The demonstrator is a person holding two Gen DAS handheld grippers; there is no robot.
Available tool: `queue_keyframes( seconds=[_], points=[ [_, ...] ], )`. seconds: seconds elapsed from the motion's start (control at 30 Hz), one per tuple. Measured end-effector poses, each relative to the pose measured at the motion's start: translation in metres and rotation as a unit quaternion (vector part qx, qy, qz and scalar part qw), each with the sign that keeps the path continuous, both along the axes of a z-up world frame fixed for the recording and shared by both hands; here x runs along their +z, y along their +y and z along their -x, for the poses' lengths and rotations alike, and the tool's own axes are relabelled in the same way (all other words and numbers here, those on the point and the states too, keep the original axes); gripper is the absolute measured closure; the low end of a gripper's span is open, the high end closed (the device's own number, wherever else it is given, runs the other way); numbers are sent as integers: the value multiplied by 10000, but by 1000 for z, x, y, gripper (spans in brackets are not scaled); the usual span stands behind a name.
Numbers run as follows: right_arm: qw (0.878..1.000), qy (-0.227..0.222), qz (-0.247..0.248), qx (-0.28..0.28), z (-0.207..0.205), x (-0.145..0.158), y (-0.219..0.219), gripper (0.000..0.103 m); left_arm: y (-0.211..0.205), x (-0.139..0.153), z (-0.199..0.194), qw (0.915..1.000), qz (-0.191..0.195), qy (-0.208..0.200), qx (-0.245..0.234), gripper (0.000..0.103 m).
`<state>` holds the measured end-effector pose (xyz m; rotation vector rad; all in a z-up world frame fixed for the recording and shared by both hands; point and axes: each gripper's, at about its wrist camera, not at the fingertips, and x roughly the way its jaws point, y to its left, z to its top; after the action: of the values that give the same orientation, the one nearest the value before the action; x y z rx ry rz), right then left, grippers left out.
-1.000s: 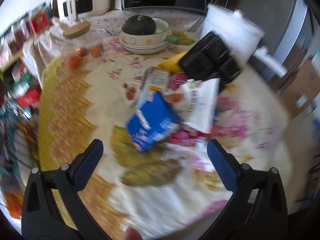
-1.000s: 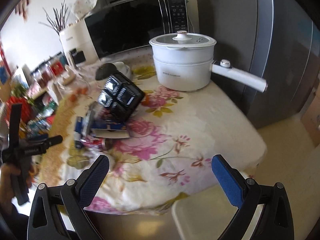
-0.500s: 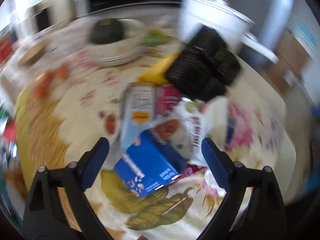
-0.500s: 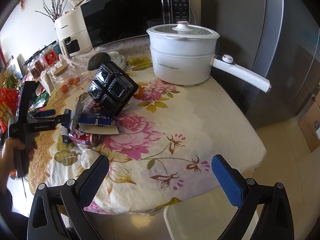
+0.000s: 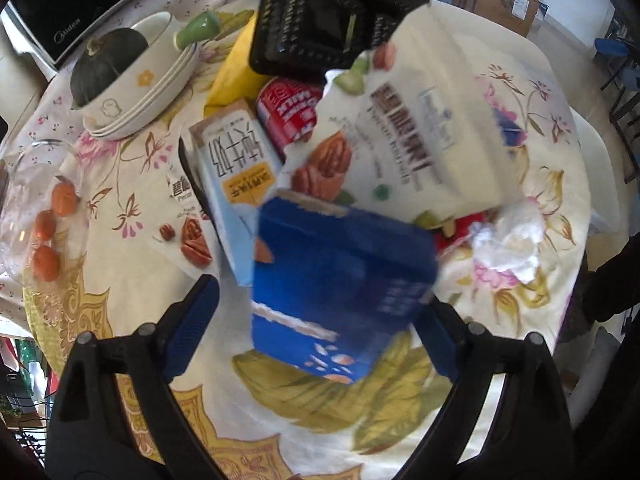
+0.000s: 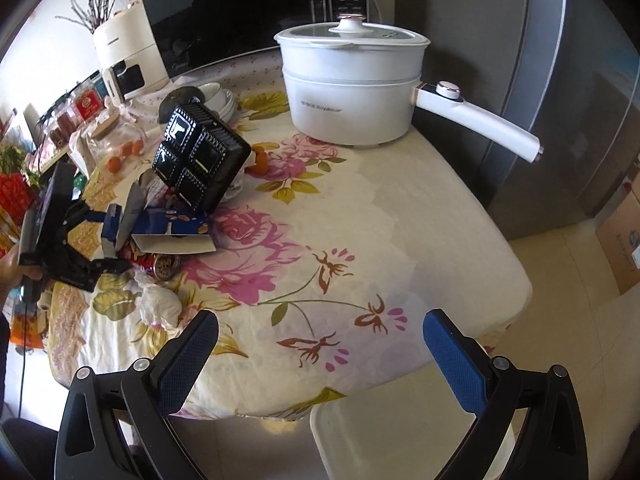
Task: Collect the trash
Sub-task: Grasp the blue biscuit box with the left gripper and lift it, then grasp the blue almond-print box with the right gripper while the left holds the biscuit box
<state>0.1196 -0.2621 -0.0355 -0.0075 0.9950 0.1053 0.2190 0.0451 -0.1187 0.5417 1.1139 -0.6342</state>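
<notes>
A trash pile lies on the flowered tablecloth (image 5: pixel 520 128). In the left wrist view a blue carton (image 5: pixel 340 280) is nearest, with a white nut bag (image 5: pixel 424 128), a pale milk carton (image 5: pixel 236 164), a red can (image 5: pixel 288 112), a black plastic tray (image 5: pixel 324 12) and crumpled white tissue (image 5: pixel 508 240) around it. My left gripper (image 5: pixel 316 320) is open, its jaws on either side of the blue carton, apparently not pressing it. My right gripper (image 6: pixel 320 352) is open and empty above the table's near edge. The right wrist view shows the pile (image 6: pixel 176 224) and my left gripper (image 6: pixel 76 240) at the left.
A white electric pot (image 6: pixel 352 80) with a long handle stands at the back, before a microwave (image 6: pixel 240 20). Stacked bowls with a dark squash (image 5: pixel 132 68) and small oranges (image 5: pixel 52 216) sit left of the pile. A white bin (image 6: pixel 400 436) stands below the table edge.
My left gripper has moved forward onto the pile, so the blue carton now sits between its jaws. My right gripper has hardly moved and stays open.
</notes>
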Motion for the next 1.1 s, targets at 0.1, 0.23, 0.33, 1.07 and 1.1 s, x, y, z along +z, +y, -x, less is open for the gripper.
queue_keyframes(
  seconds=[0.1, 0.23, 0.33, 1.07, 1.1],
  points=[
    [10000, 15, 38, 72, -1, -1, 6, 0, 10, -6, -14, 9984, 310, 343, 318, 10],
    [9999, 44, 38, 95, 0, -2, 9, 0, 22, -9, -16, 9900, 814, 590, 986, 12],
    [9999, 39, -54, 102, 1, 0, 12, 0, 29, -6, -12, 9775, 1272, 702, 1531, 22],
    [9985, 252, -392, 288, -7, -13, 55, 0, 45, 42, 97, 9223, 1404, 528, 3561, 24],
    [9982, 290, -439, 277, -9, -14, 59, 0, 45, 42, 99, 9205, 1391, 592, 3604, 24]
  ],
)
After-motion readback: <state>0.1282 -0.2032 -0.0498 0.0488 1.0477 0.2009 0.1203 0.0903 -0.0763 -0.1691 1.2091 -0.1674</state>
